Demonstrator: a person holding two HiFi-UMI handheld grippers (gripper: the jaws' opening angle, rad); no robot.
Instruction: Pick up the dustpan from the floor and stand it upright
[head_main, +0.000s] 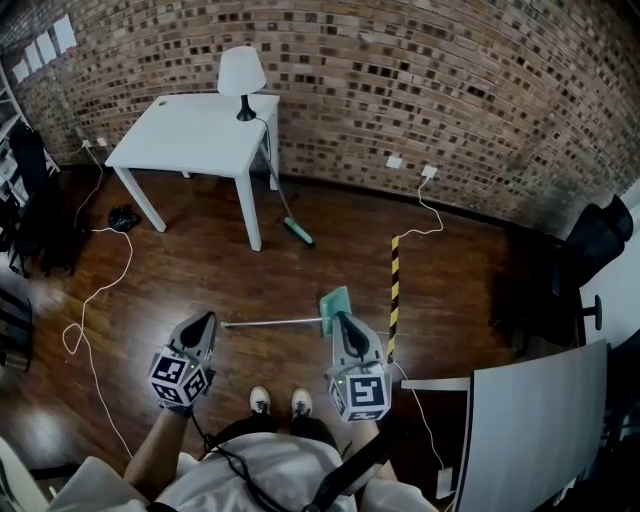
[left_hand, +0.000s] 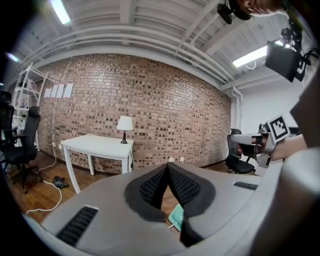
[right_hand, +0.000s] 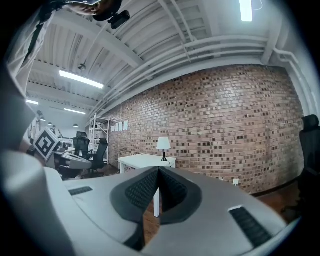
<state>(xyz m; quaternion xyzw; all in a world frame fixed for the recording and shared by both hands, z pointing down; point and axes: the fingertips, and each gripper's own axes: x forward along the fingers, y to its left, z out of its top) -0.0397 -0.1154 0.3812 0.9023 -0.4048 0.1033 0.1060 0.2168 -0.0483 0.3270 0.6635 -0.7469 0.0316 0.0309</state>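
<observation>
Left gripper (head_main: 203, 322) and right gripper (head_main: 345, 325) closed, empty. Teal plastic dustpan (head_main: 335, 302) lies flat just ahead; open jaws, pinch its white handle (head_main: 270, 322).

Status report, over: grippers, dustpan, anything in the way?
Left gripper shut, empty; right gripper shut, empty. Dustpan flat on floor, below and ahead of them, untouched. Nothing blocking; striped tape beside it.

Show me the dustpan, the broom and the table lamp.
dustpan (head_main: 336, 302), head view, on its teal pan.
broom (head_main: 298, 232), head view, on its teal head.
table lamp (head_main: 242, 72), head view, on its white shade.
</observation>
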